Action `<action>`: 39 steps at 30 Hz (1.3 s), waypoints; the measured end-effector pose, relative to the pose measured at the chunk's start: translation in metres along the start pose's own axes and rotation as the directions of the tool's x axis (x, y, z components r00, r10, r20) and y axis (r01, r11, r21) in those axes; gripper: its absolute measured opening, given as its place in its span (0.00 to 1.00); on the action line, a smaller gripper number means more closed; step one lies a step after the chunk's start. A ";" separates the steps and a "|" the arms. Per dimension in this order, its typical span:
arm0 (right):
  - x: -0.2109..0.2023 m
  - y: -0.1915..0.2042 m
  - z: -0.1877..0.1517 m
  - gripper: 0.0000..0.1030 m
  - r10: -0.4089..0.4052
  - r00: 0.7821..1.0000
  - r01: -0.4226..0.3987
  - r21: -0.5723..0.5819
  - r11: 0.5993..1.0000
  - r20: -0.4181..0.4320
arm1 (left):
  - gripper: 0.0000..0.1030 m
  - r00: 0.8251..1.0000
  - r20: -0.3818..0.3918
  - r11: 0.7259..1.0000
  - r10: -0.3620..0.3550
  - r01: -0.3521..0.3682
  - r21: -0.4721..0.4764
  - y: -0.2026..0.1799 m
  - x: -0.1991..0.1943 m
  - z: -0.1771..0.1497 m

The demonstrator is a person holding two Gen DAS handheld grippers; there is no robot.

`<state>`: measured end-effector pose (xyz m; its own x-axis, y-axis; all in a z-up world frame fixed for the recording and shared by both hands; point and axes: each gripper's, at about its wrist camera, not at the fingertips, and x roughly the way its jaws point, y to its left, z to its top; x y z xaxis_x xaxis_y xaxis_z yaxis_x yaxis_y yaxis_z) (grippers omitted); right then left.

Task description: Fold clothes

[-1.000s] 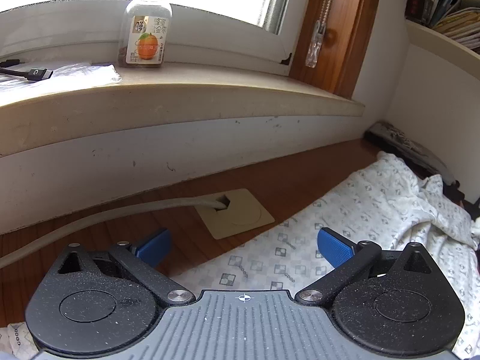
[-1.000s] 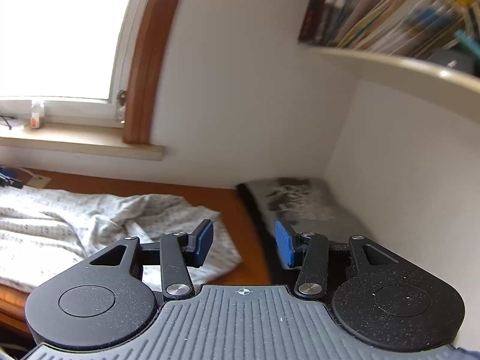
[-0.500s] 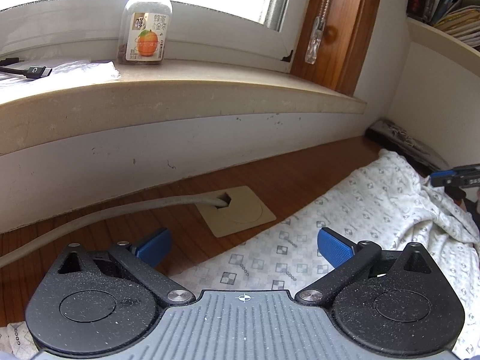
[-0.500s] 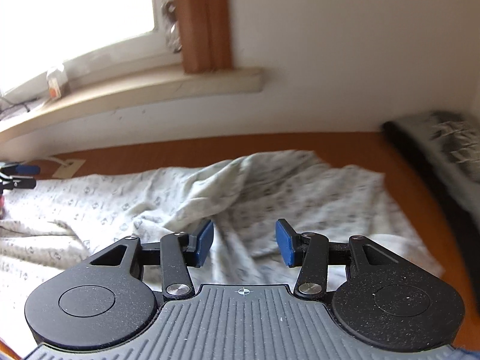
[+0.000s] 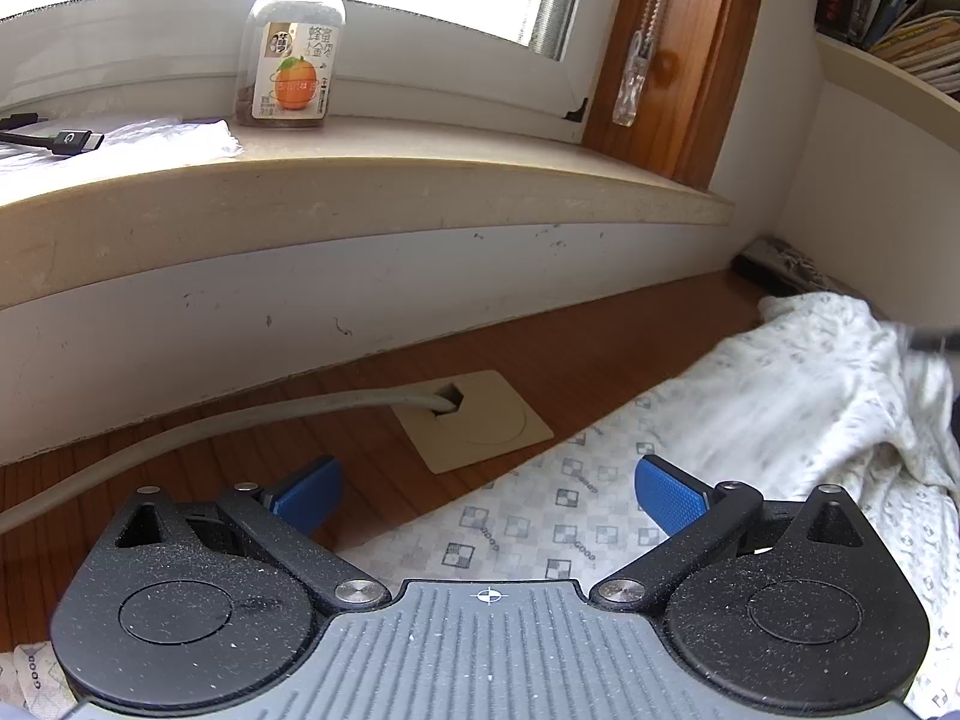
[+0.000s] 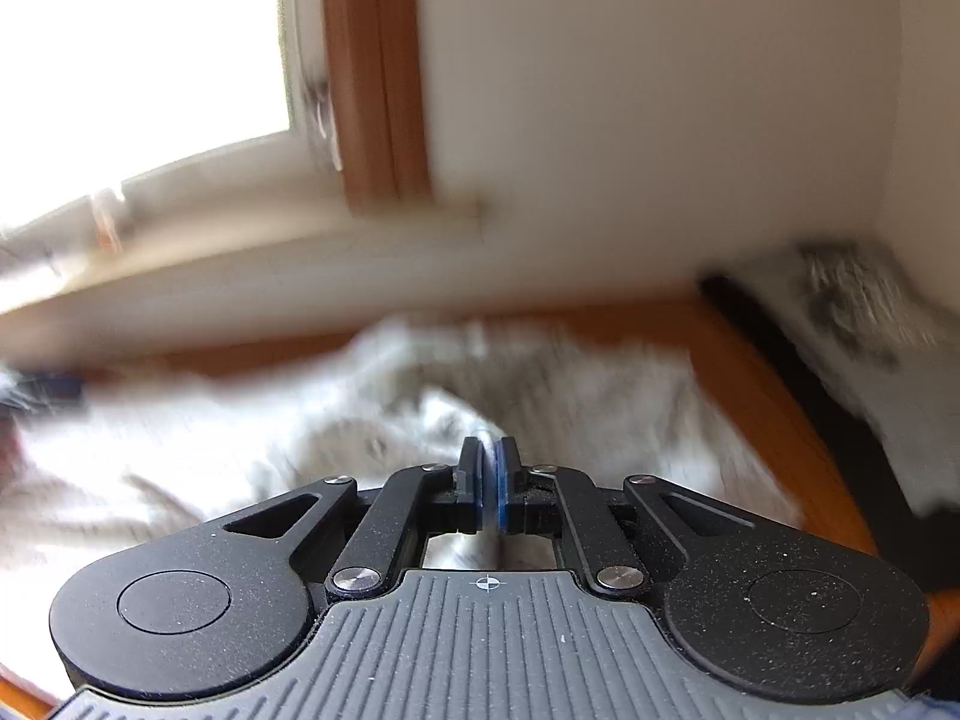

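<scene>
Since a second ago the right gripper (image 6: 489,483) has dropped over the garment (image 6: 312,438) and its jaws have come together; blur hides whether cloth is pinched.

Left wrist view: left gripper (image 5: 489,495) hovers with jaws wide above the patterned garment (image 5: 750,420) spread on the wooden desk (image 5: 540,354). On the windowsill (image 5: 360,186) stands a clear bottle (image 5: 294,42) with dark dregs at its bottom.

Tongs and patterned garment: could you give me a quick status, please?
Left tongs open, above garment. Right tongs shut; cloth between pads unclear. Nothing blocking.
</scene>
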<state>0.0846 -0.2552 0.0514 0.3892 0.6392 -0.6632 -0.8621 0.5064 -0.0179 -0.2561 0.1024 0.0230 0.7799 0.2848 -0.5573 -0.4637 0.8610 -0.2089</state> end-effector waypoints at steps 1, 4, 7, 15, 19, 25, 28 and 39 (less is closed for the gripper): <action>0.007 0.005 -0.006 0.06 -0.024 0.999 0.022 -0.046 0.999 -0.045 | 1.00 1.000 -0.001 1.000 -0.001 0.001 -0.002 0.000 0.000 0.000; 0.005 -0.002 -0.004 0.20 -0.039 0.999 0.038 -0.022 0.999 -0.034 | 1.00 1.000 -0.004 1.000 -0.003 0.003 -0.007 0.001 0.001 0.000; 0.009 -0.022 0.011 0.41 -0.033 0.999 0.032 0.045 0.998 0.021 | 1.00 1.000 -0.008 1.000 -0.003 0.003 -0.008 0.000 0.001 0.000; 0.090 -0.045 0.062 0.49 0.071 0.997 -0.078 0.183 0.980 0.043 | 1.00 1.000 -0.013 1.000 0.000 0.000 -0.005 0.000 0.001 0.000; 0.130 -0.048 0.081 0.51 0.090 0.996 -0.083 0.202 0.976 -0.022 | 1.00 1.000 -0.013 1.000 0.000 0.000 -0.006 0.000 0.001 0.000; 0.146 -0.052 0.100 0.07 0.108 0.994 -0.104 0.194 0.976 -0.013 | 1.00 1.000 -0.016 1.000 -0.006 0.006 -0.014 0.001 0.001 0.000; 0.125 -0.060 0.112 0.07 0.099 0.986 -0.125 0.208 0.970 0.132 | 1.00 1.000 -0.017 1.000 -0.008 0.007 -0.016 0.002 0.002 0.000; 0.133 -0.073 0.083 0.40 0.114 0.992 -0.125 0.233 0.964 0.063 | 1.00 1.000 -0.021 1.000 -0.008 0.008 -0.016 0.000 0.003 0.000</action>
<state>0.2260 -0.1589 0.0272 0.3084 0.7277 -0.6126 -0.8047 0.5430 0.2399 -0.2538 0.1032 0.0213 0.7747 0.2686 -0.5725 -0.4642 0.8563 -0.2265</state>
